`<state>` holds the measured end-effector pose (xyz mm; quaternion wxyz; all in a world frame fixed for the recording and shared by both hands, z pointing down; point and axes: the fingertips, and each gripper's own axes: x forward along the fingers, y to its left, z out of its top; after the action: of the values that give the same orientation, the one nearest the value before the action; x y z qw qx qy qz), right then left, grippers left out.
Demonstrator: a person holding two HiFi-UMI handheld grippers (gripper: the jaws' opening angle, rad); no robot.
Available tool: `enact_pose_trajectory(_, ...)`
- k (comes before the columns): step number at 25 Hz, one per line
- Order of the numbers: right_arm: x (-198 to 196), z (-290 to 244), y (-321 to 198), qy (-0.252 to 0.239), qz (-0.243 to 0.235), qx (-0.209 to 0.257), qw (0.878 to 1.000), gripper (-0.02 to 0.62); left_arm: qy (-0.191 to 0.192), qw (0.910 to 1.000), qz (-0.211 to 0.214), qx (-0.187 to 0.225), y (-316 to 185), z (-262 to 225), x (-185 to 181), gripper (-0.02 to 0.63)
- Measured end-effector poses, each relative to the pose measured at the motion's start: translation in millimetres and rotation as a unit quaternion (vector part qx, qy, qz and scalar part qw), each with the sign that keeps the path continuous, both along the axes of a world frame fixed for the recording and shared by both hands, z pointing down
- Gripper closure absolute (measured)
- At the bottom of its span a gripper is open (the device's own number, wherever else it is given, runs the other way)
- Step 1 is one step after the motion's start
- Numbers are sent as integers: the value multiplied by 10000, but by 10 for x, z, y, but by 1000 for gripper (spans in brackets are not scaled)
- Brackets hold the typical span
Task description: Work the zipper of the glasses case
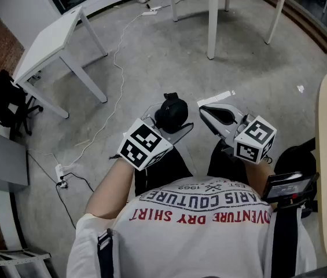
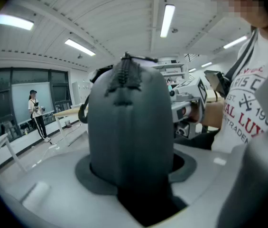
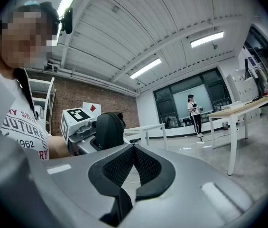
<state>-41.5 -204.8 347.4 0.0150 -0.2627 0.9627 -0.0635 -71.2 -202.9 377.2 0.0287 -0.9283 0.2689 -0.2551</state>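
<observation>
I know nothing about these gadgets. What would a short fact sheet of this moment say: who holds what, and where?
Who: a person in a white printed shirt, with a gripper in each hand
Left gripper: shut on the black glasses case
Zipper: runs over the end of the case that sticks out of the jaws
Right gripper: shut, empty, apart from the case
Setting: grey floor, white table

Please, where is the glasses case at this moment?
The glasses case is held in the left gripper, near the centre of the head view, above the floor; the shut right gripper is just to its right, not touching it.
</observation>
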Motion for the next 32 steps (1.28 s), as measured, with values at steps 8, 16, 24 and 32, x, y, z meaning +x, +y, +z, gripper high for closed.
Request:
enact_pose_trajectory(8,36,-54,23,-8,-117,97,9999,594,-1049,9940,310,31,-124,-1,-94,359)
enact_pose_trajectory(16,-4,-112,69,-81,-227,203,9995,594,-3099,9501,332,-159,-301,187,-377,359)
enact_pose_trajectory(24,-77,-135,125,-145,-369,300,9988,594,-4624,8824,630,-595,-263,484,-587,359)
enact_pose_trajectory(32,-113,-213,217,-270,-473,688,9961,499,-4481,8868,937,-634,-165,499,-376,359)
